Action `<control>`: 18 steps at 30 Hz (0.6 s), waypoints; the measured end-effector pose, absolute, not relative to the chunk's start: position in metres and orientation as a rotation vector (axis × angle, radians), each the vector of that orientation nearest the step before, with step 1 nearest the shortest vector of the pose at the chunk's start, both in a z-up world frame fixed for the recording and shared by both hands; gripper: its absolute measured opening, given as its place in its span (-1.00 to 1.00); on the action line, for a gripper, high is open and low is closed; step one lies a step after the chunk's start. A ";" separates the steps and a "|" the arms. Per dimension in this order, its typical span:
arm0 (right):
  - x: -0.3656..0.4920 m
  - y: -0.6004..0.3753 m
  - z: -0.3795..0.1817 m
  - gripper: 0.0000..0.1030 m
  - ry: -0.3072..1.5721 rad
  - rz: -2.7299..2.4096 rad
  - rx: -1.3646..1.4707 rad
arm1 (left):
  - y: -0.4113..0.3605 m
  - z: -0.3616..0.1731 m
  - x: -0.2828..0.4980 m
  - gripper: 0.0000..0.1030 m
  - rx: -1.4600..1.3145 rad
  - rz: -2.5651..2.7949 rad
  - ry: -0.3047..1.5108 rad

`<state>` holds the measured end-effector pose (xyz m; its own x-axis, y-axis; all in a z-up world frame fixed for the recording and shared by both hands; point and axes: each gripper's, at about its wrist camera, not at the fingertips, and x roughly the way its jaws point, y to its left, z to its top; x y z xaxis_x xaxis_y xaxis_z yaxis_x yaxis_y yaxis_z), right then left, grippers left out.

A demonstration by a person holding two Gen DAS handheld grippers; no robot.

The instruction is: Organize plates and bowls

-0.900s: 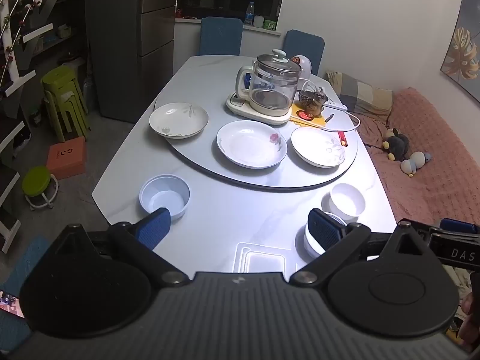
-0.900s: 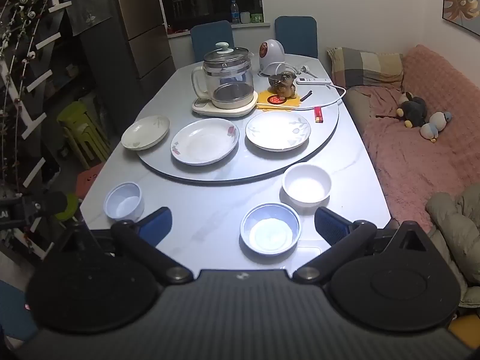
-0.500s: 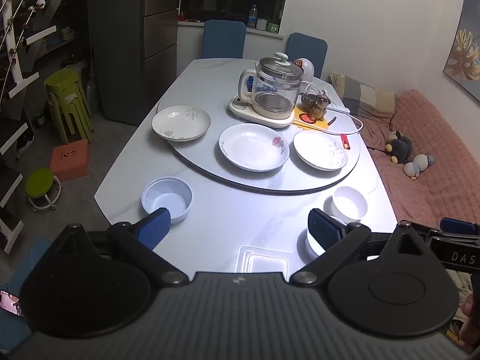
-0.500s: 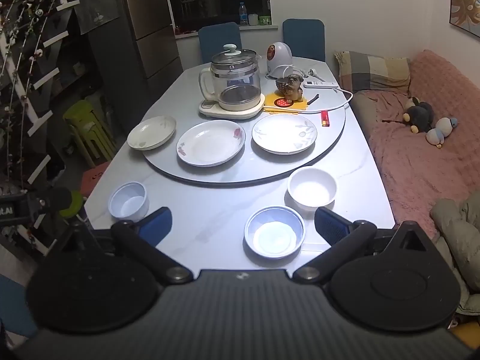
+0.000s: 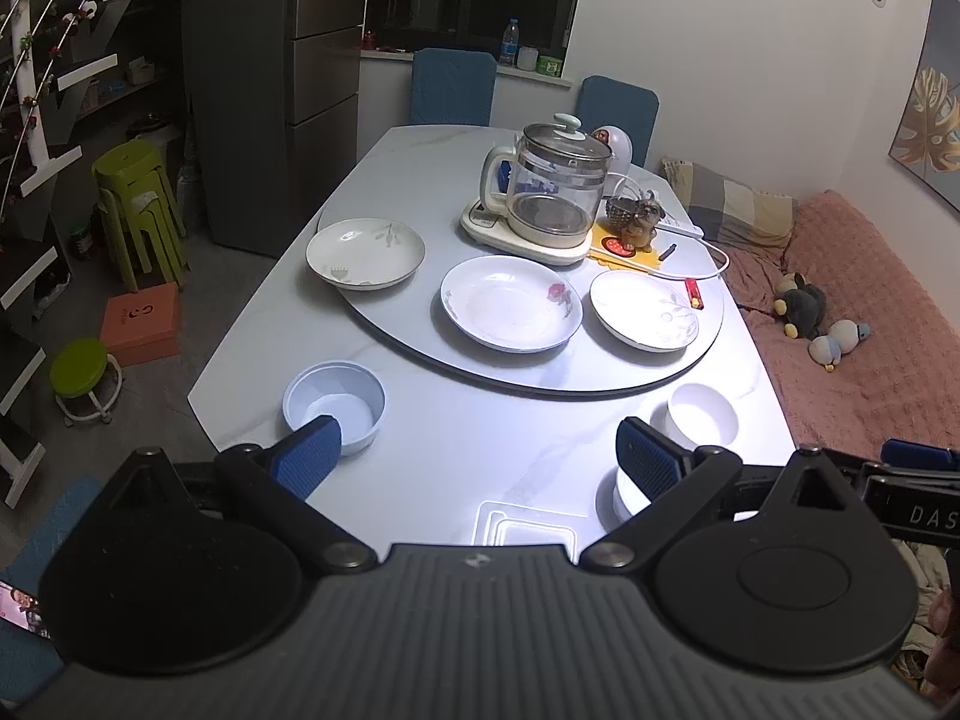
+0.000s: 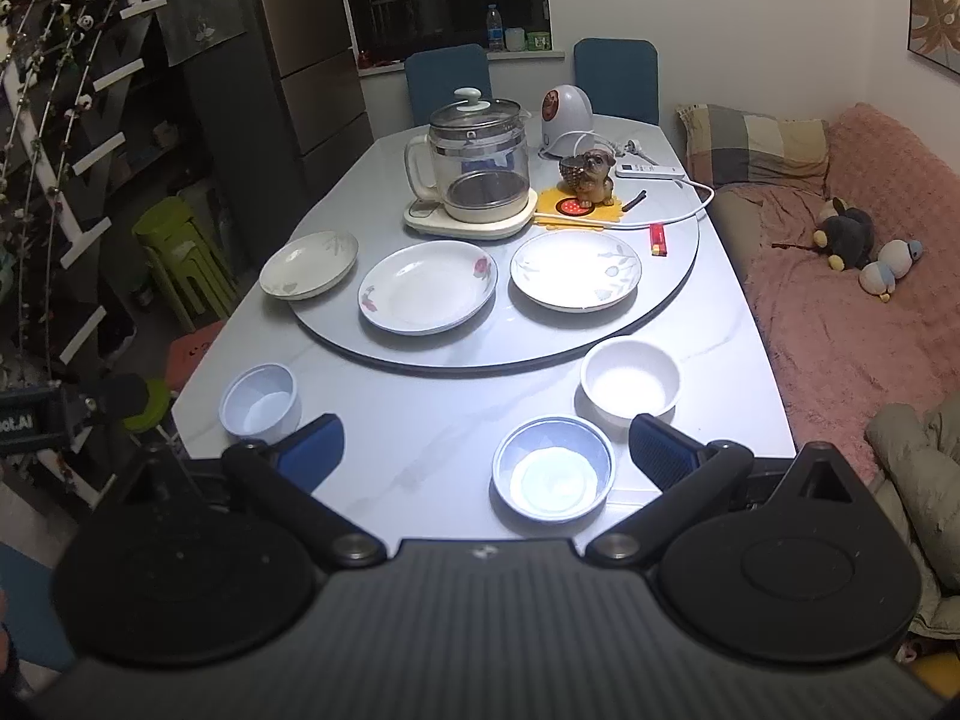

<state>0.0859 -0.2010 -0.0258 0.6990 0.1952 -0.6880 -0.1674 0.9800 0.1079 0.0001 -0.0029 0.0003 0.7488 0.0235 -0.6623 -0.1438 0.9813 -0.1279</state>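
Three plates lie on the round turntable: a leaf-patterned plate at the left, a rose plate in the middle, a second leaf plate at the right. Nearer the table's front edge stand a pale blue bowl at the left, a white bowl at the right and a shallow blue bowl in front. My left gripper hovers open above the front edge, its left pad over the pale blue bowl. My right gripper is open too, the shallow blue bowl between its fingers but untouched.
A glass kettle on its base, a dog figurine, a power strip with cord and a red lighter crowd the turntable's far half. Two blue chairs stand behind the table. A pink sofa runs along the right, green stools on the left.
Both views have tilted up and drawn back slightly, so the table sits lower in each frame. No dish has moved and both grippers stay open.
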 end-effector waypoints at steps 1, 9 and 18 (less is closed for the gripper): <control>0.086 -0.201 -0.026 1.00 0.769 0.202 0.039 | -0.003 0.000 0.001 0.94 -0.177 0.089 0.720; 0.094 -0.204 -0.028 1.00 0.791 0.204 0.056 | -0.003 0.000 0.010 0.94 -0.171 0.079 0.724; 0.092 -0.204 -0.027 1.00 0.770 0.207 0.071 | -0.006 -0.006 0.012 0.94 -0.149 0.072 0.736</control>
